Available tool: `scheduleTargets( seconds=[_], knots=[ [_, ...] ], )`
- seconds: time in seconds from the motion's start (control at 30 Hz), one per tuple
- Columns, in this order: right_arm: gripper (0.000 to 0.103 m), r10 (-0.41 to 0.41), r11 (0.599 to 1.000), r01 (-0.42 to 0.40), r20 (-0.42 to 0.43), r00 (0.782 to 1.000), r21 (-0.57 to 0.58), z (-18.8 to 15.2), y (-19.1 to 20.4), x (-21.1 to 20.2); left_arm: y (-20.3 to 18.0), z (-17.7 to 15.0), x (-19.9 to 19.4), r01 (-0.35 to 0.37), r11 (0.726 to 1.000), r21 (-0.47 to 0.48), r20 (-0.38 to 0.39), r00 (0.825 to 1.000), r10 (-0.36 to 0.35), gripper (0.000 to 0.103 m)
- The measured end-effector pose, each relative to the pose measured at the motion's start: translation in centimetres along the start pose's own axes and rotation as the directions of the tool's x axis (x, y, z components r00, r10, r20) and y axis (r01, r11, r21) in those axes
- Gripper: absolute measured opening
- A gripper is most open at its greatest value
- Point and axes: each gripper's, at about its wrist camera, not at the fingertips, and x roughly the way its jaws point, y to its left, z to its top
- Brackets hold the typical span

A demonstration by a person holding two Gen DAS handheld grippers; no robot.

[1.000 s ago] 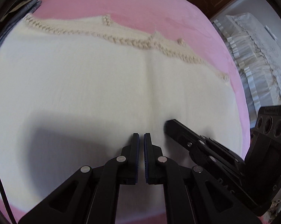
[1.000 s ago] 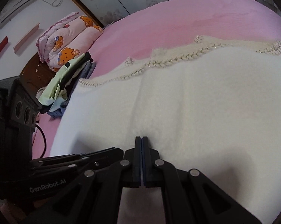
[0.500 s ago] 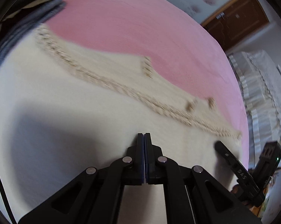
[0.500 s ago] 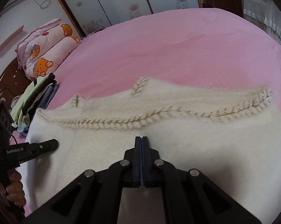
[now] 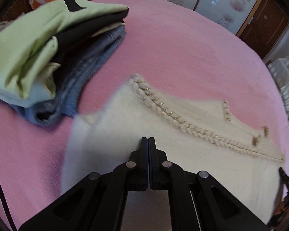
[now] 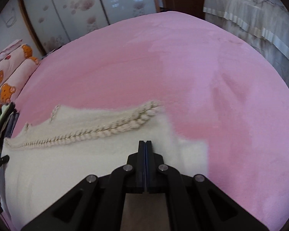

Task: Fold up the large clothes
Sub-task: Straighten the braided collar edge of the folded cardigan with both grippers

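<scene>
While both jaws stay closed, cream sweater point(image 5: 182, 154) covers pink bed point(image 5: 173, 48).

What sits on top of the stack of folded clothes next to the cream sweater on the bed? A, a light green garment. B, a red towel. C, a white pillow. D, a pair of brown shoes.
A: in the left wrist view a light green garment lies on top of the stack of folded clothes, which rests on the pink bed just left of the cream sweater.
</scene>
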Motion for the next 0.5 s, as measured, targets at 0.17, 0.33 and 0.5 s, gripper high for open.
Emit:
scheduleTargets(
  seconds=[0.17, 0.33, 0.5],
  knots=[
    [0.0, -0.064, 0.997, 0.064, -0.004, 0.998, -0.041, 0.7, 0.0, -0.6, 2.1, 0.9, -0.4, -0.061, 0.998, 0.005, 0.016, 0.998, 0.061, 0.001],
    [0.0, -0.115, 0.987, 0.111, -0.028, 0.993, -0.112, 1.1, 2.6, -2.1, 3.5, 1.6, -2.2, -0.104, 0.994, -0.018, 0.026, 0.994, 0.105, 0.001],
    [0.0, 0.039, 0.991, -0.04, -0.011, 0.999, -0.128, 1.7, 7.2, -6.6, 3.5, 0.1, -5.1, -0.11, 0.993, -0.037, 0.045, 0.993, 0.112, 0.001]
  ],
)
